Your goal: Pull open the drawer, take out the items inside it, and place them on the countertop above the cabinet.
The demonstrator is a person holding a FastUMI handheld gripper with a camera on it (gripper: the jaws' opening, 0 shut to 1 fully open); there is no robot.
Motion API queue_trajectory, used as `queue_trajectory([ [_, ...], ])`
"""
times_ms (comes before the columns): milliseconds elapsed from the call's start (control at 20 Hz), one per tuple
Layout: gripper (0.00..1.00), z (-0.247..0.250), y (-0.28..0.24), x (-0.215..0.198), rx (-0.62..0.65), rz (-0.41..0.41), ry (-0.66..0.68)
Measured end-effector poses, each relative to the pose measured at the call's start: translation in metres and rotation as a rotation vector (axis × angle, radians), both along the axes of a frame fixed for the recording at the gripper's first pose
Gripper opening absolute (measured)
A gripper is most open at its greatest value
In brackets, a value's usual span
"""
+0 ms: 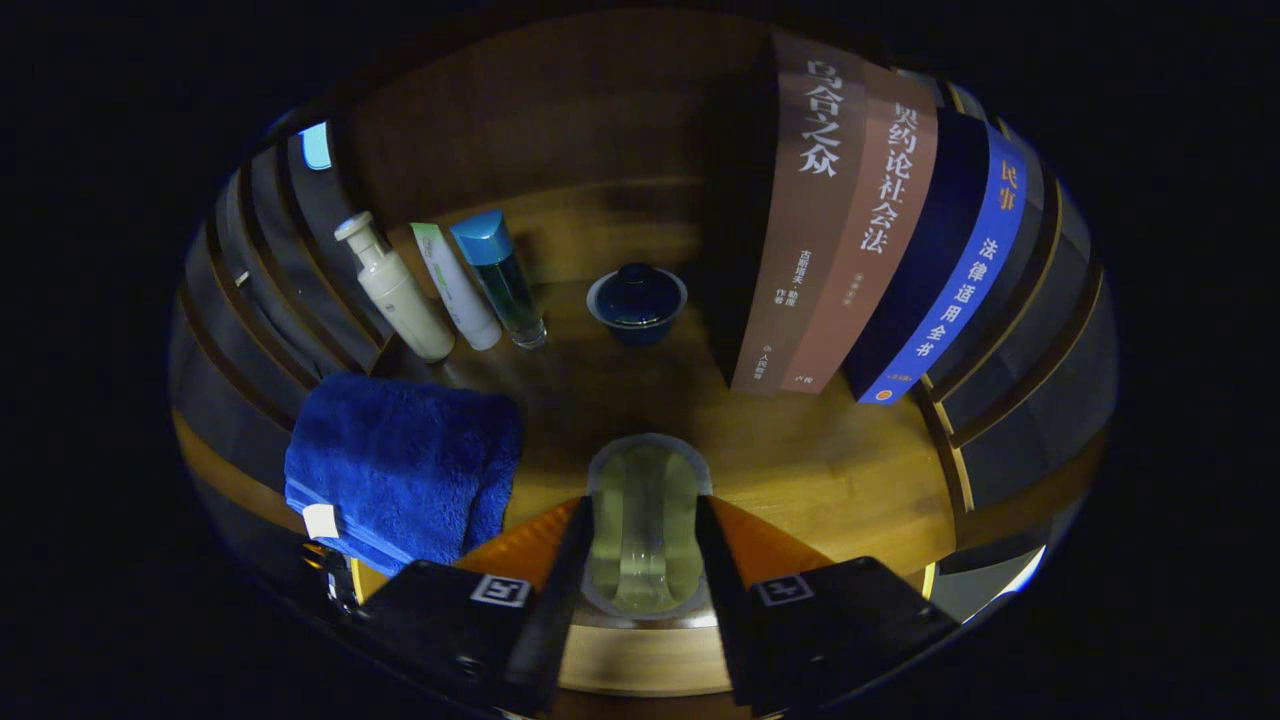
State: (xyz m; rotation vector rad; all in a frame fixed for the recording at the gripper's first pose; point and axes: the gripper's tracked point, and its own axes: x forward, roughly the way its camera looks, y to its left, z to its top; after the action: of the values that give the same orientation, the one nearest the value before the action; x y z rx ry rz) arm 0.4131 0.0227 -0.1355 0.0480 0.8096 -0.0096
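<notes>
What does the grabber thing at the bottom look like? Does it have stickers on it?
The gripper has two flat, straight fingers that narrow toward their tips. Behind each sits a dark, blocky body with a small square black-and-white marker on top, like a sticker. Orange plates show beside the fingers.

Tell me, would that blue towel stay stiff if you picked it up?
Probably not. The blue towel looks thick, fluffy and folded, so it would likely droop and unfold. It shouldn't roll or break. The gripper is shut on a clear glass.

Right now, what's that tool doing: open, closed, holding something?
Tool: closed on a clear glass cup, one finger pressing on each side, above the wooden countertop.
</notes>
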Motion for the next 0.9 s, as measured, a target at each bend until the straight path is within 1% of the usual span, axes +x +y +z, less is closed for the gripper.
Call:
queue_trajectory([
  [100,0.83,0.003,0.003,-0.002,0.01,0.0,-0.019],
  [200,1.0,0.009,0.006,-0.005,-0.004,0.028,-0.067],
  [350,1.0,0.031,0.012,-0.019,-0.031,0.059,-0.185],
  [500,1.0,0.064,0.006,-0.045,-0.098,0.057,-0.329],
  [600,1.0,0.084,0.008,-0.07,-0.101,0.052,-0.431],
  [700,1.0,0.098,0.01,-0.105,-0.089,0.043,-0.505],
  [900,1.0,0.108,0.009,-0.167,-0.076,0.032,-0.642],
])
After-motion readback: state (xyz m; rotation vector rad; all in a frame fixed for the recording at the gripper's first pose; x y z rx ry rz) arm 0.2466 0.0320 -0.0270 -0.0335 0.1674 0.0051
